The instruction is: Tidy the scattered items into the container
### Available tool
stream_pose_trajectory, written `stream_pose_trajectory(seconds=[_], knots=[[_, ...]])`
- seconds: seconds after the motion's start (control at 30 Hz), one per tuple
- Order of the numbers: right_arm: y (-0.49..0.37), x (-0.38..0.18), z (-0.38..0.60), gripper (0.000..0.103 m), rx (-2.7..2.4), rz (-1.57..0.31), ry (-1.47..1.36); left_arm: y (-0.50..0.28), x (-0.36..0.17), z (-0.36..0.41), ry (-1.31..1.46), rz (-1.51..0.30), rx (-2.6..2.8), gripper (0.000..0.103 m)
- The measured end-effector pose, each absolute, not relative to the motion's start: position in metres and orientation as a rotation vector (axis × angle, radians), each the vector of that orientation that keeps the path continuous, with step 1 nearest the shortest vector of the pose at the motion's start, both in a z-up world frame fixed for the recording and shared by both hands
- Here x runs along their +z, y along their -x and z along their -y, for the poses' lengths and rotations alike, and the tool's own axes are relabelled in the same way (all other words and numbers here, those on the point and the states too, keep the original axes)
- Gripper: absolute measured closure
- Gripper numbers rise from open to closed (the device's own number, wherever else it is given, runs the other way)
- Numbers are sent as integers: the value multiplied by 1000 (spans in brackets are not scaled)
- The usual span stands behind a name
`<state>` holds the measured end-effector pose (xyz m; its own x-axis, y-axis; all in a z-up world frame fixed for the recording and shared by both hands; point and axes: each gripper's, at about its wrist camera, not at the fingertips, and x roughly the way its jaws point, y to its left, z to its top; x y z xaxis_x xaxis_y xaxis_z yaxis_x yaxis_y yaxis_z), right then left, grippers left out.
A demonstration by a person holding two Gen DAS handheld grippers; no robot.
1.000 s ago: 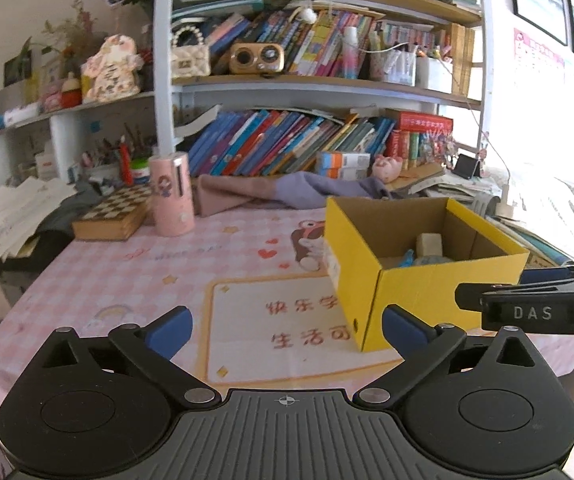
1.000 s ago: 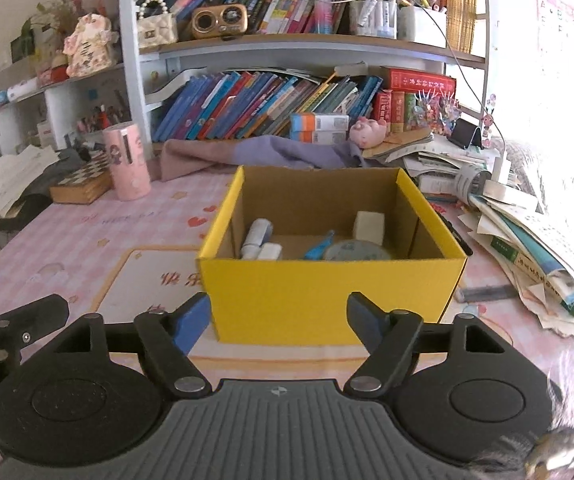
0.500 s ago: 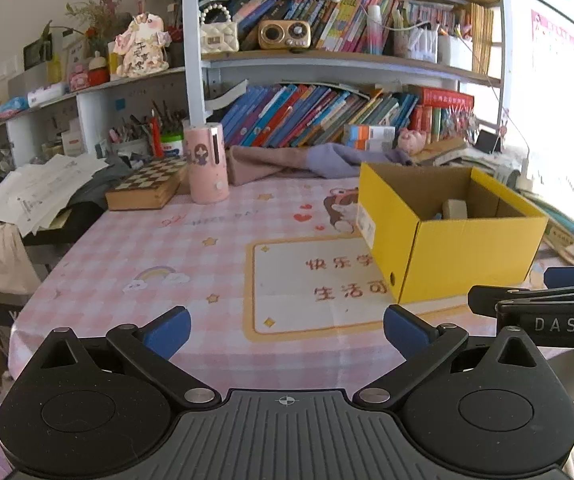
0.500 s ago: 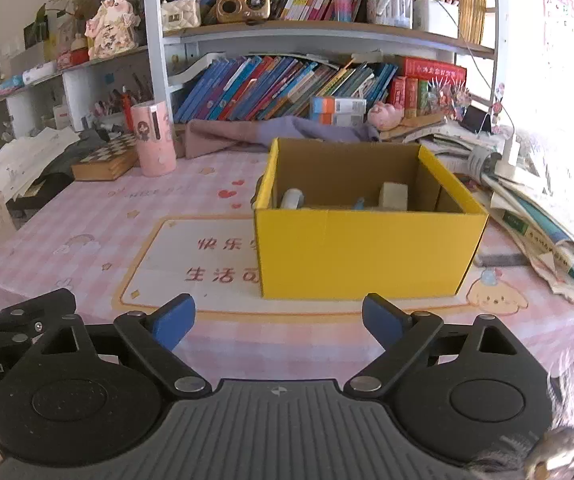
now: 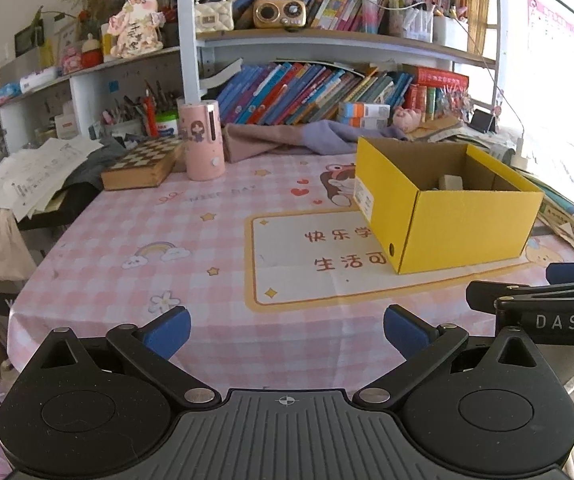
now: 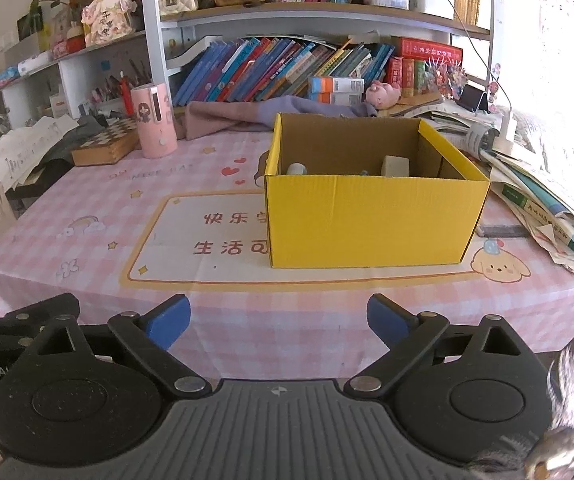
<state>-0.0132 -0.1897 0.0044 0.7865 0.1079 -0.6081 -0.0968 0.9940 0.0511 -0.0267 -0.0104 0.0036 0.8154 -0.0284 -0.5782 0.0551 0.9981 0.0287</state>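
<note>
A yellow cardboard box [image 6: 371,220] stands open on the pink checked tablecloth [image 6: 87,208]; in the left wrist view the same yellow box [image 5: 459,228] sits to the right. Inside it I see a pale block [image 6: 395,165], a white cylinder end [image 6: 296,169] and a bit of blue; the rest is hidden by the wall. My right gripper [image 6: 278,319] hovers over the table's near edge, well short of the box, its jaws opening with nothing between them. My left gripper [image 5: 286,329] is open and empty over the near edge too.
A pink cylindrical holder [image 6: 154,126] and a chessboard box [image 6: 105,145] stand at the back left. Folded cloth [image 6: 247,114] lies behind the box. Stacked books and papers [image 6: 543,184] crowd the right side. Bookshelves [image 6: 287,64] rise behind the table.
Both grippers have pulled back from the box toward the table's near edge, so the box looks smaller and farther. The right gripper's jaws have spread wider.
</note>
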Motion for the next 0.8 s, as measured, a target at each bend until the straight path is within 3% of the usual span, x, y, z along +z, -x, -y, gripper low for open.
stream_pose_trajectory(seconds=[0.8], knots=[[9, 4, 191, 5, 109, -667, -11, 20, 1, 11, -39, -635, -49, 0]])
